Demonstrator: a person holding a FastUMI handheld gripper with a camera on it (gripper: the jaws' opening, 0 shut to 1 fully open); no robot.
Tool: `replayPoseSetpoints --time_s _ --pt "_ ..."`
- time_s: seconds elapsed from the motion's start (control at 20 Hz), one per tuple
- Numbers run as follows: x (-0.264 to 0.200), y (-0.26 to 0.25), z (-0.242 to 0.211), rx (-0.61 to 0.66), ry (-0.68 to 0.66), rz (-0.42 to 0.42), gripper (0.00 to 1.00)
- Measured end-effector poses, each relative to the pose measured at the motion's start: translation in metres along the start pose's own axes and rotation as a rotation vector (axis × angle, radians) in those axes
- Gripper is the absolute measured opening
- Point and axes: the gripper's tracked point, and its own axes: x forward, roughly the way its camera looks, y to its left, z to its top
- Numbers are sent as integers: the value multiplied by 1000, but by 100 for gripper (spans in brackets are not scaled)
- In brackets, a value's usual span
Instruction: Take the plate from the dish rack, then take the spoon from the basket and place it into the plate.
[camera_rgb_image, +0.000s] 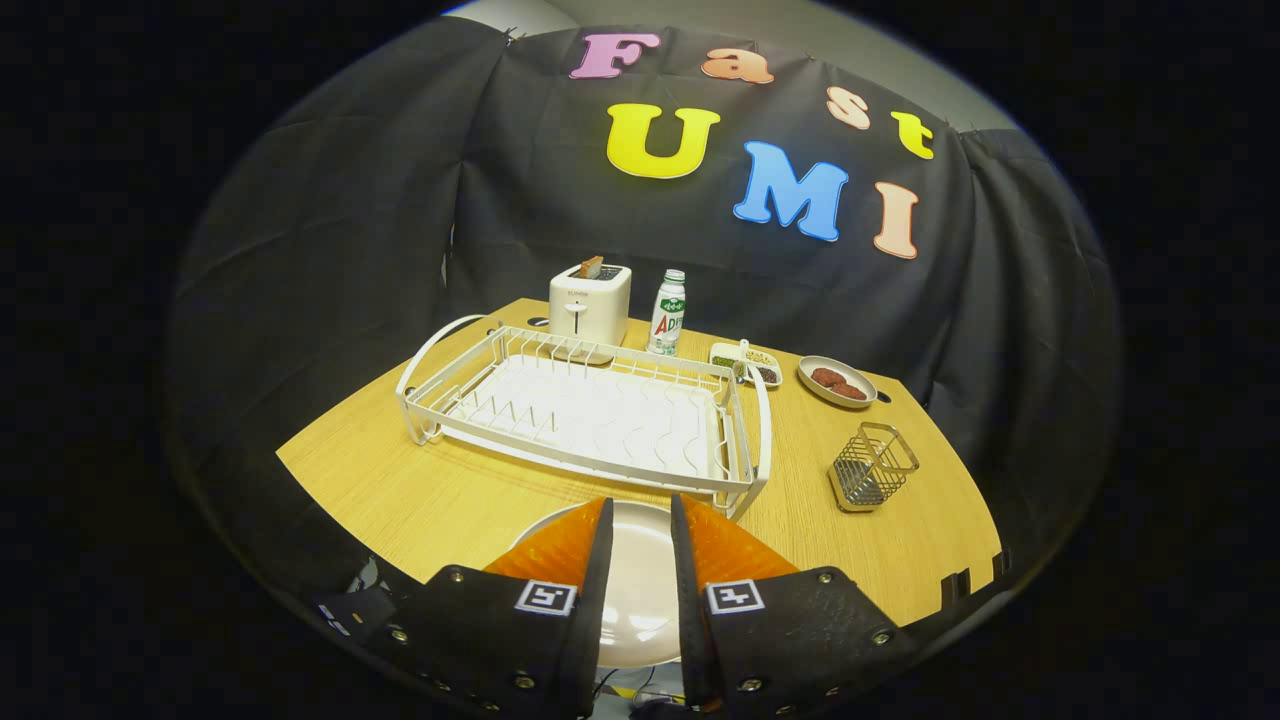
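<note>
The tongs (640, 560) hang over the near edge of the counter (450, 500) with their two fingers (560, 560) set a little apart and nothing pressed between them, so they are released. Through the gap between the fingers shows the pale round plate (638, 590), lying flat on the counter at its near edge, under and just ahead of the fingertips.

Just beyond the plate stands the white wire dish rack (590, 415), spread across the middle of the counter with no dishes in it. To the right of the rack, near the right edge, sits a small metal wire basket (872, 467); whether the spoon is in it cannot be told.

Along the far edge, behind the rack, stand a white toaster (590, 303) with a slice in its slot and a bottle (668, 312) just beside it. Further right lie a small divided dish (745, 362) and a shallow dish of dark red pieces (837, 381).
</note>
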Motion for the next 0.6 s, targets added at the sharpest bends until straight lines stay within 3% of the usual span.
replayPoseSetpoints --time_s 0.25,0.5,0.6 --pt "-9 -17 35 2 -75 -38 33" --pt "-38 -54 118 46 -278 -106 34" --pt "-49 -72 149 83 -354 -133 40"
